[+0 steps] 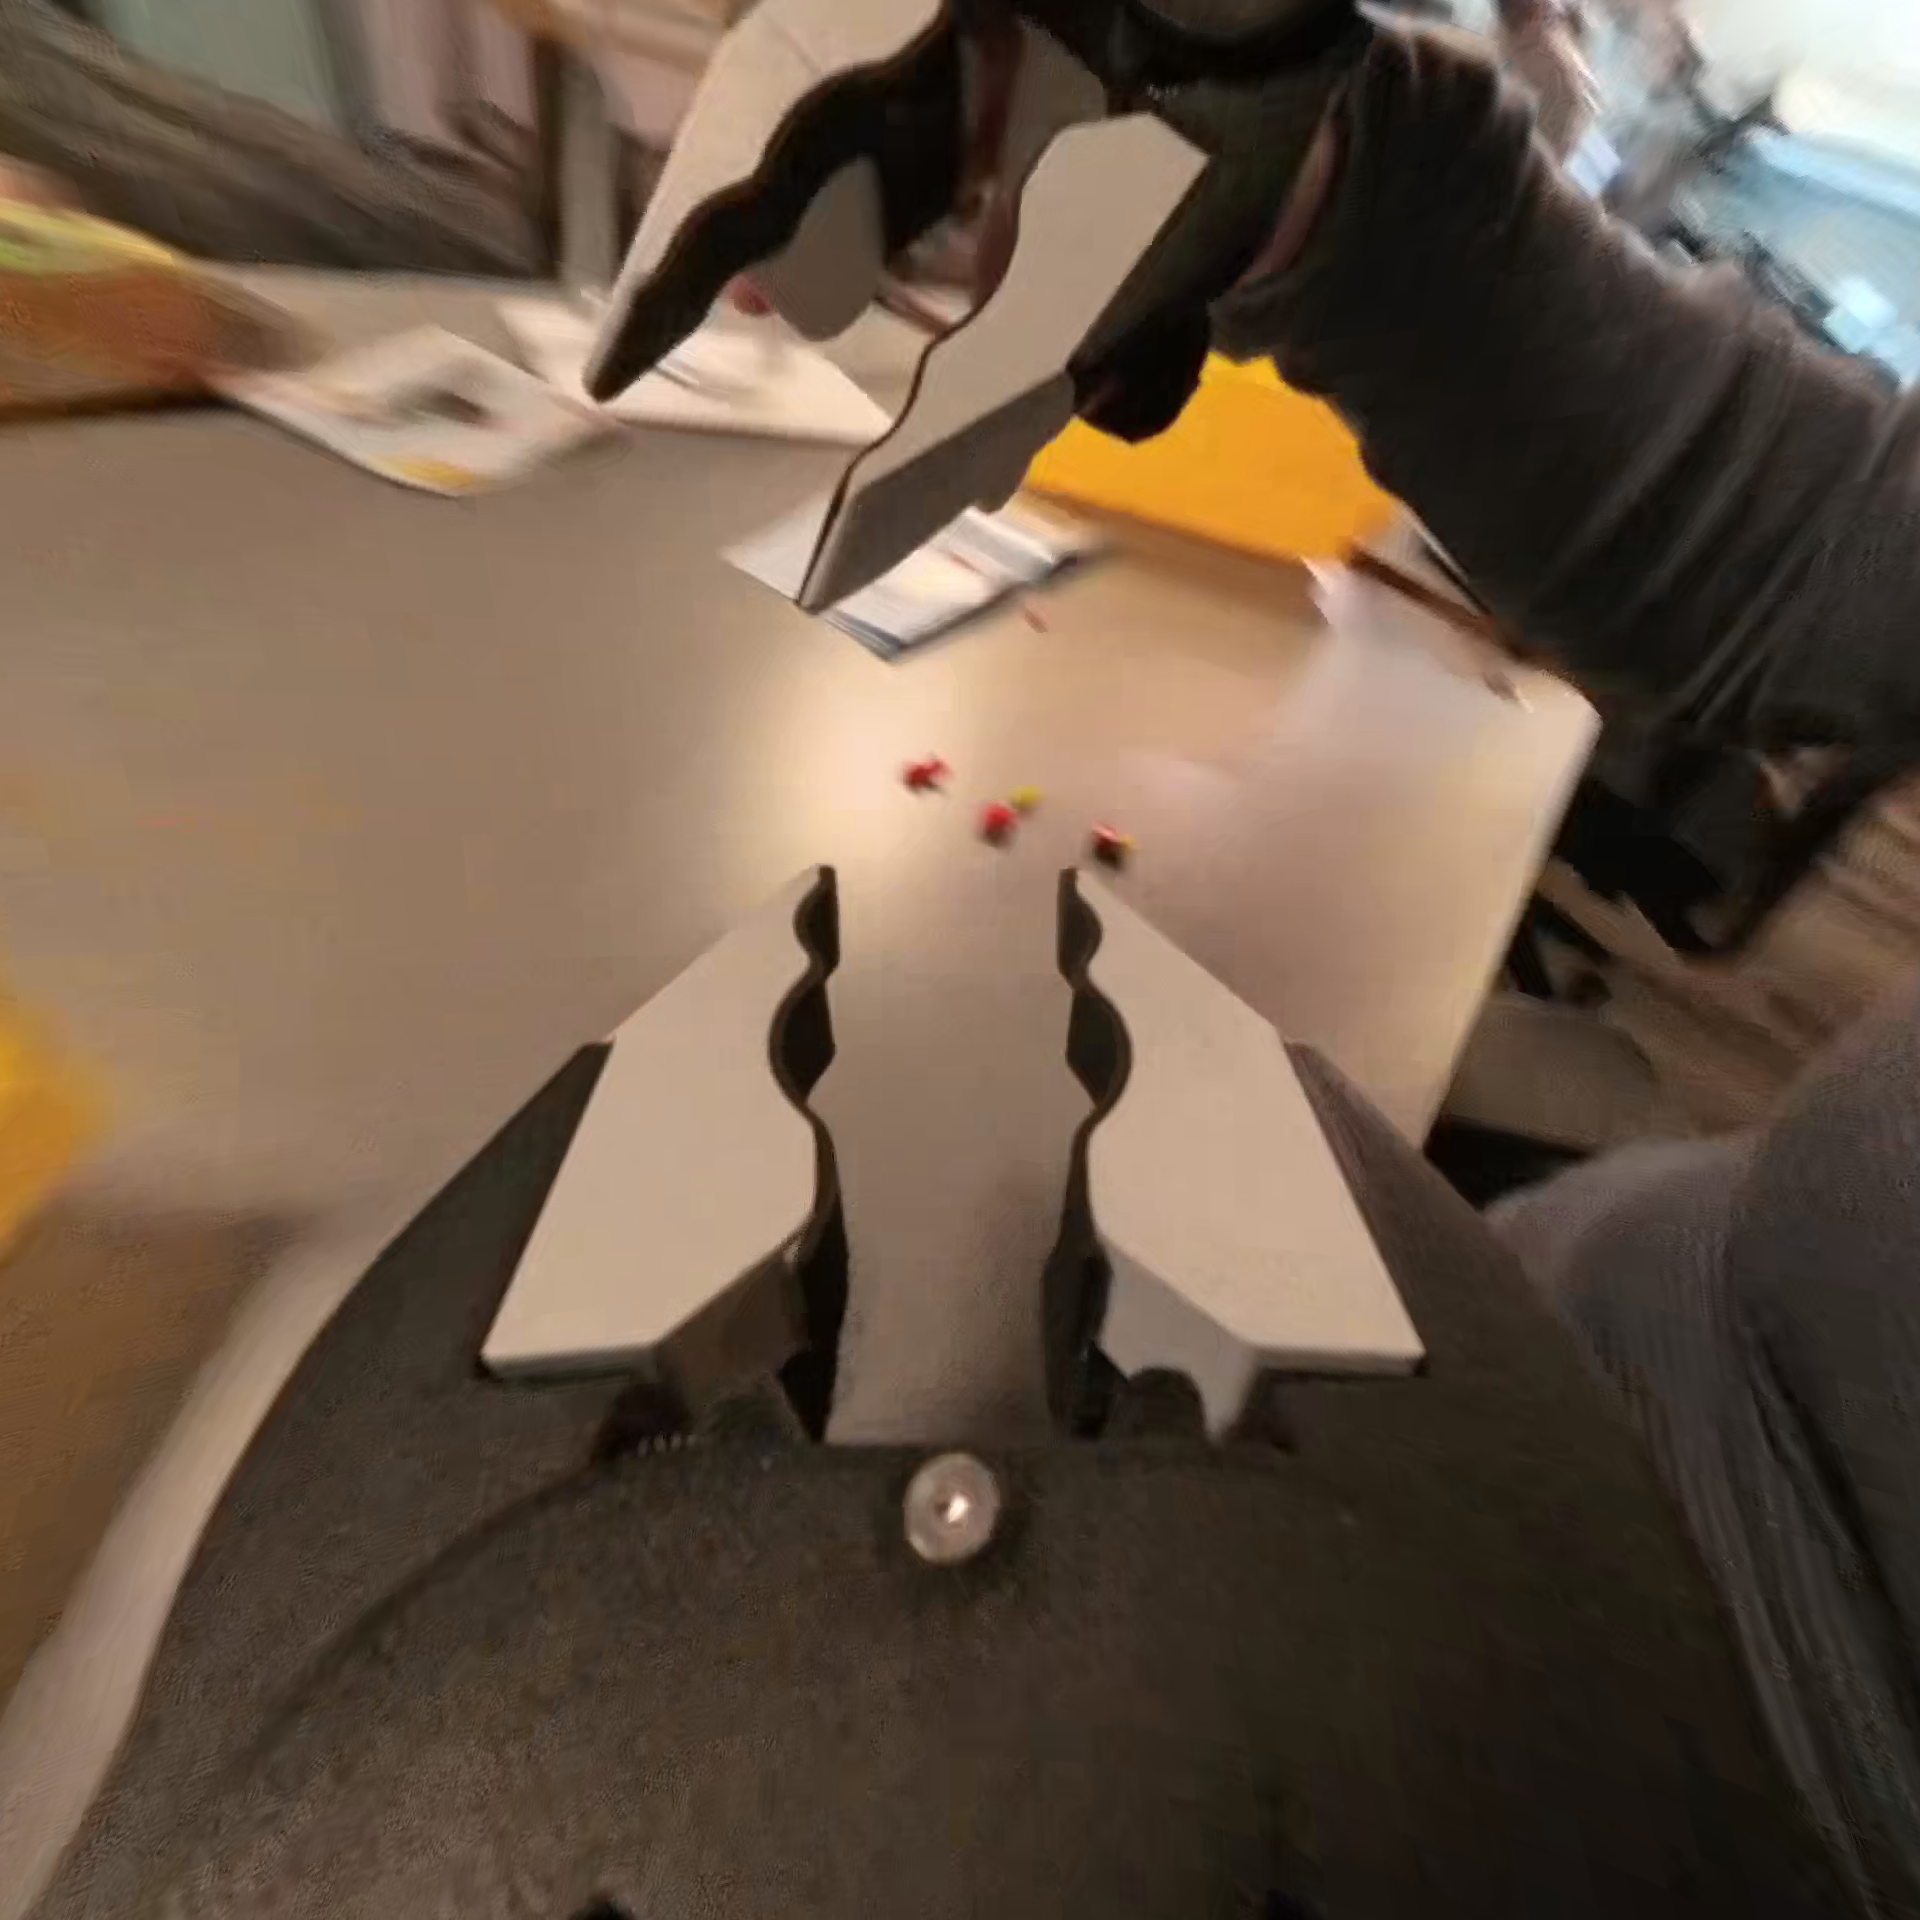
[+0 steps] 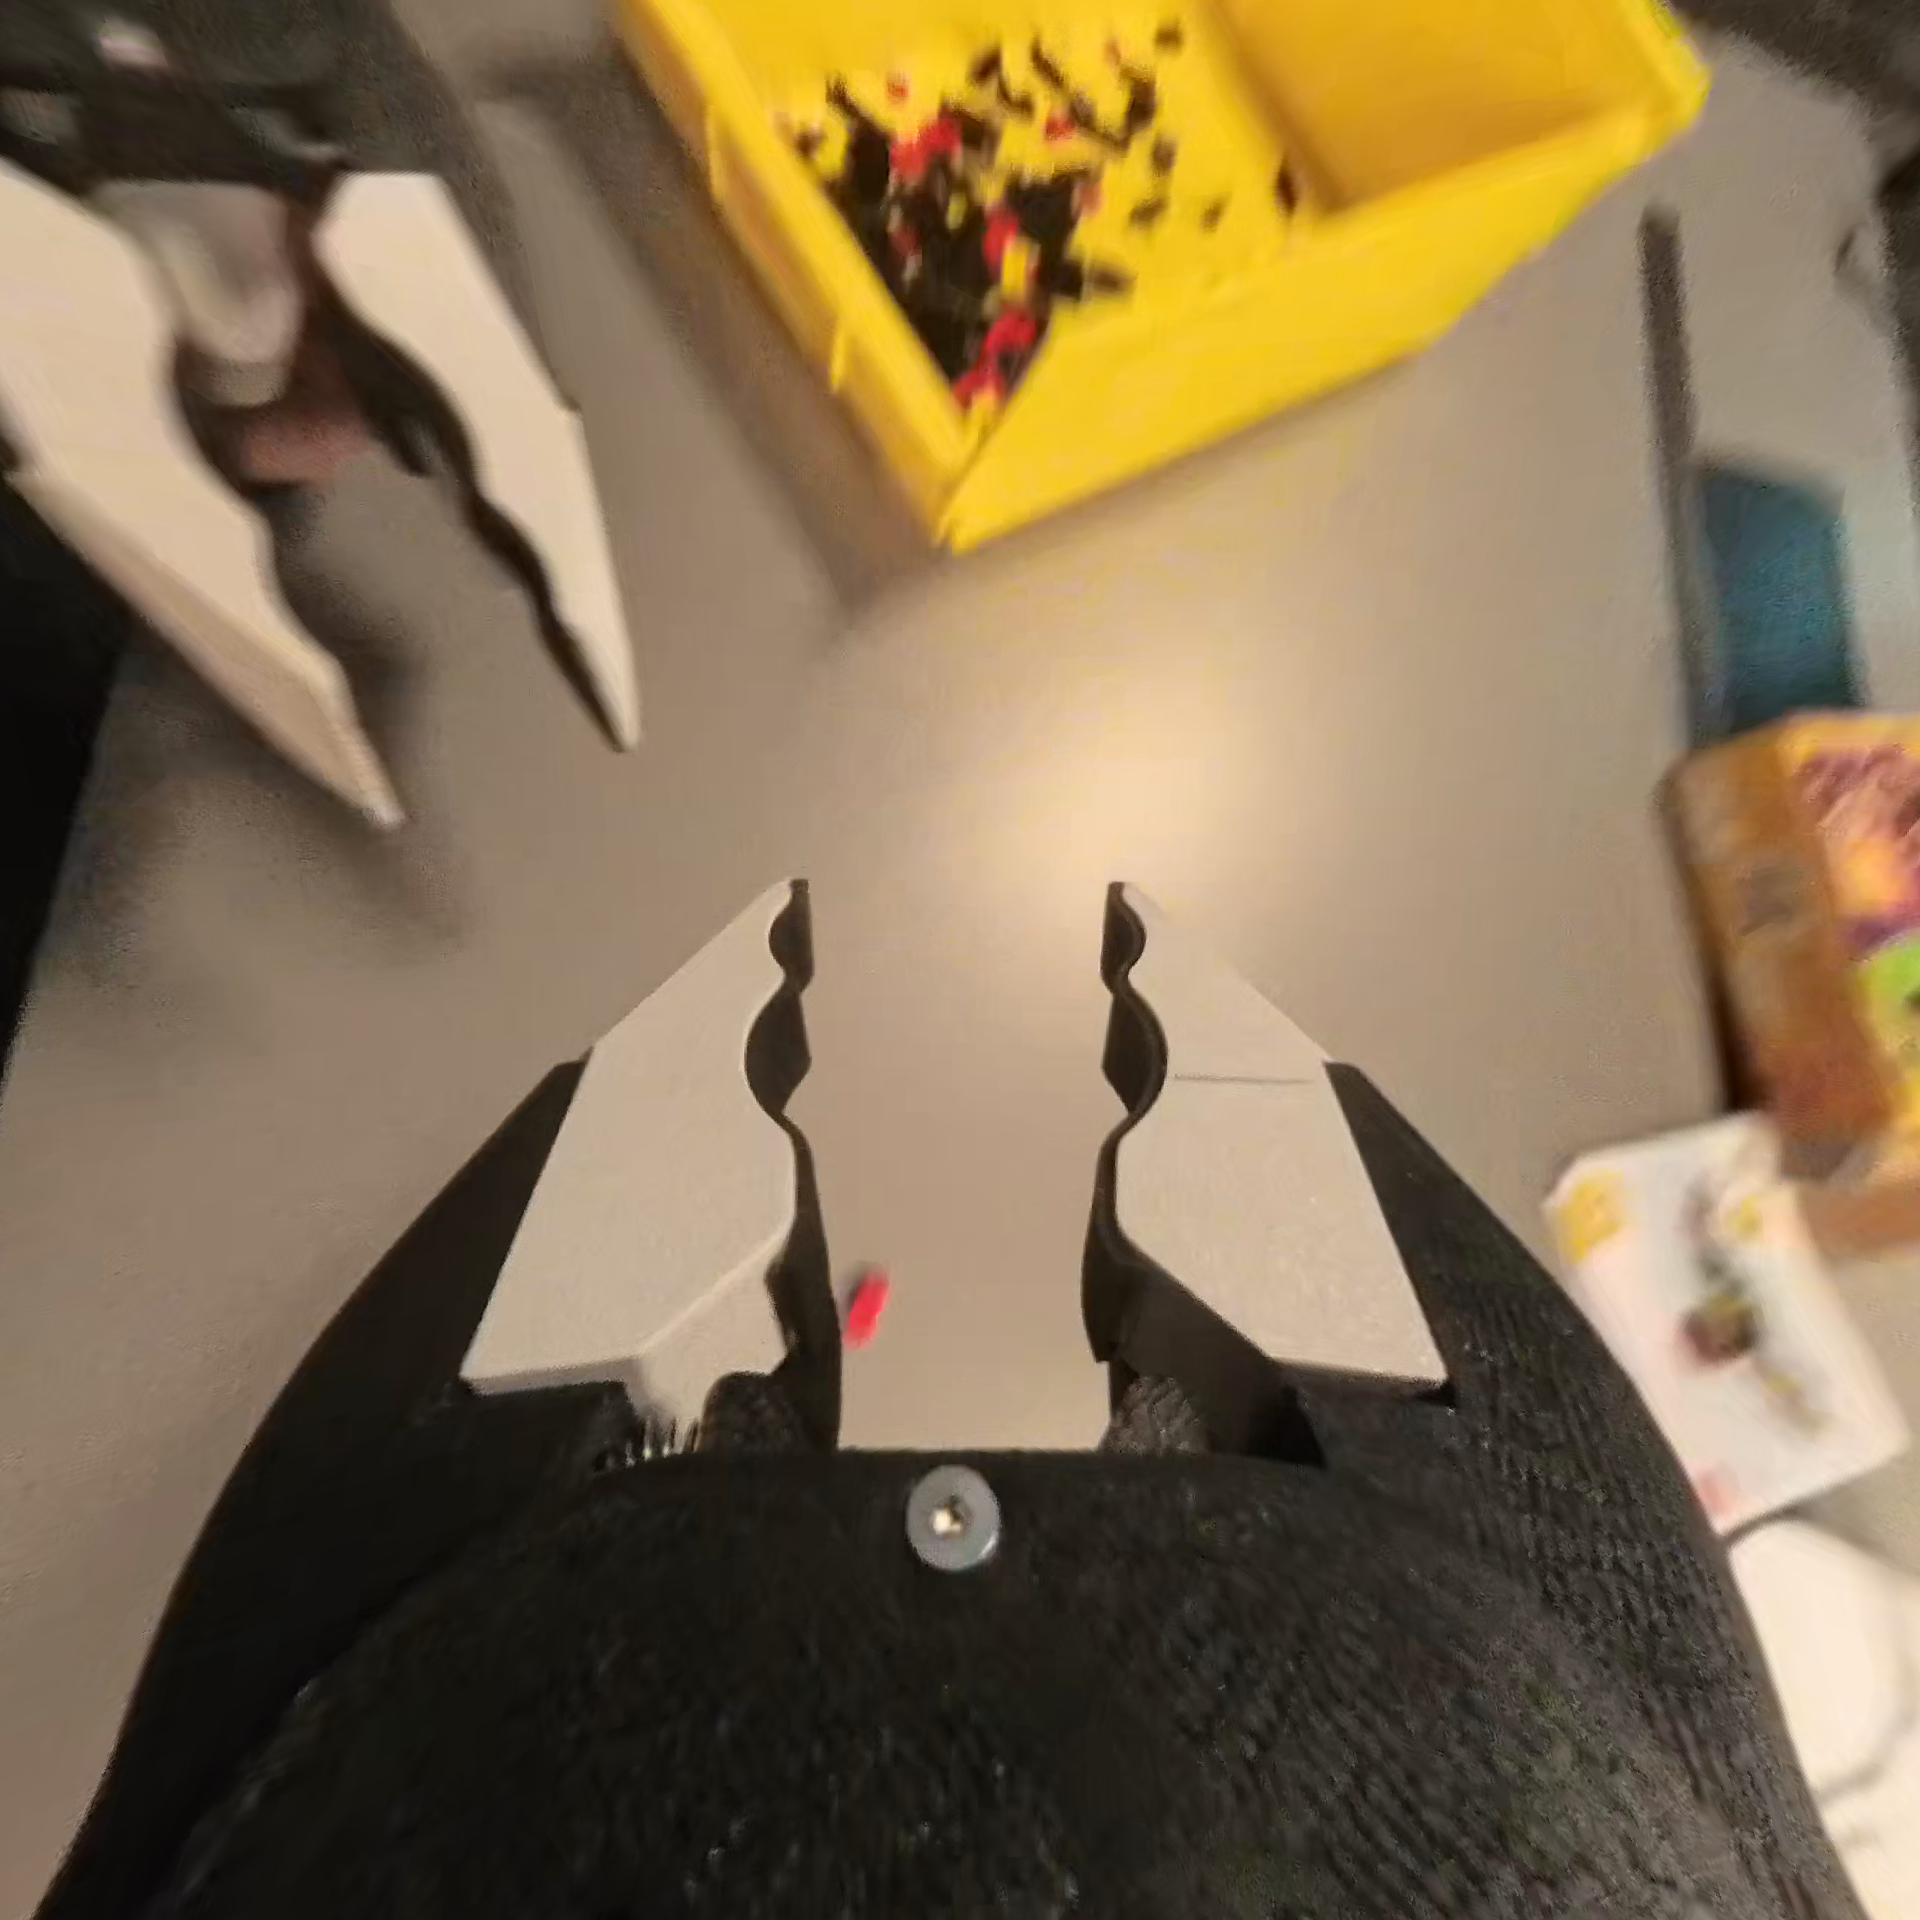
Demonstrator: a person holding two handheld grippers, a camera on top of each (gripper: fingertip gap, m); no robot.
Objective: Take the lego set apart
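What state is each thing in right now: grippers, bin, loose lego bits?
left gripper: open, empty, above the table.
right gripper: open, empty.
yellow bin: on the table, open-topped, one compartment holding black, red and yellow pieces.
loose lego pieces: scattered on the table, apart.
booklet: lying flat.

A grey table is seen beneath the right tongs. To their right a colourful box is set, with a white booklet just nearer than it. Ahead of the left tongs a leaflet is laid flat, and blurred papers are spread farther off to the left.
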